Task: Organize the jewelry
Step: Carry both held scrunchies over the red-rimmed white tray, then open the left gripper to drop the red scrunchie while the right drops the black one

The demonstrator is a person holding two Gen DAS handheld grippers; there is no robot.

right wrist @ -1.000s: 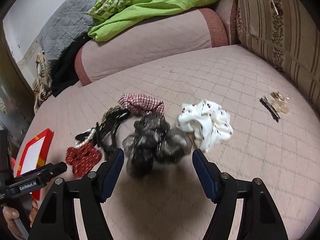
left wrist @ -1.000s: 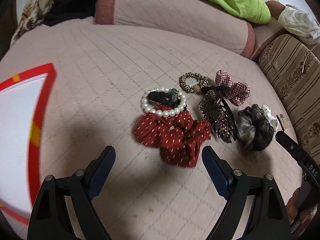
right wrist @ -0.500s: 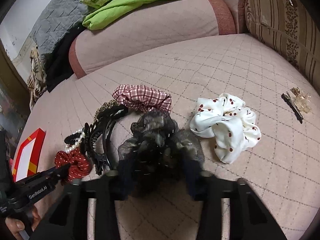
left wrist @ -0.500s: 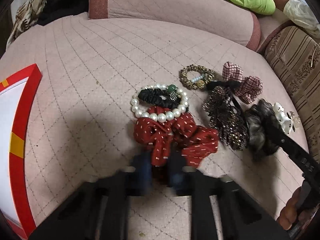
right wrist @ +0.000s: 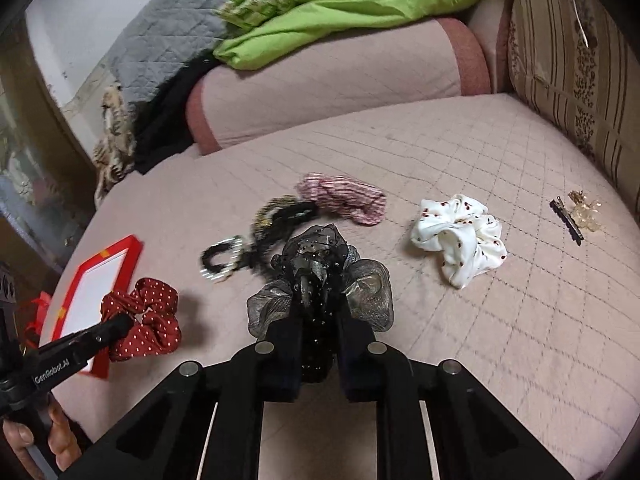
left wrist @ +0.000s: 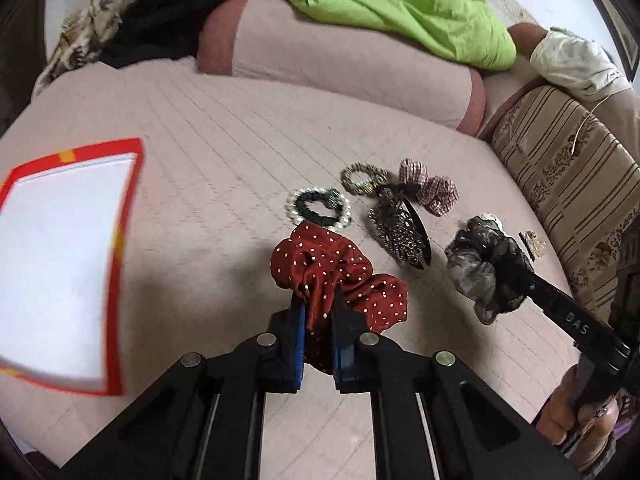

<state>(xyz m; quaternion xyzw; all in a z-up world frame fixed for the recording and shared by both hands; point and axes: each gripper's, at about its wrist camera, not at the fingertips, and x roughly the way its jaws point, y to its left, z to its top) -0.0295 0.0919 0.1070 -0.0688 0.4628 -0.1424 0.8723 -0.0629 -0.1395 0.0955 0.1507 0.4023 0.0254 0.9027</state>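
Note:
My left gripper (left wrist: 319, 312) is shut on a red white-dotted scrunchie (left wrist: 340, 268) and holds it above the pink quilted bed. It also shows in the right wrist view (right wrist: 144, 316). My right gripper (right wrist: 318, 300) is shut on a black-and-grey sheer scrunchie (right wrist: 320, 272), also seen in the left wrist view (left wrist: 486, 268). A red-rimmed white box (left wrist: 60, 260) lies at the left. A pearl bracelet with a black hair tie (left wrist: 320, 208), a gold beaded ring (left wrist: 362, 178), a dark hair claw (left wrist: 400, 232) and a plaid scrunchie (left wrist: 432, 188) lie on the bed.
A white cherry-print scrunchie (right wrist: 460, 240) and a hair clip with small gold pieces (right wrist: 576, 216) lie at the right. A pink bolster (right wrist: 332, 84) with a green blanket (right wrist: 352, 4) is behind. A striped cushion (right wrist: 576, 64) stands at the right.
Both grippers went from open to shut, the left on the red scrunchie, the right on the black sheer one. Both scrunchies are lifted off the bed and moved away from the pile.

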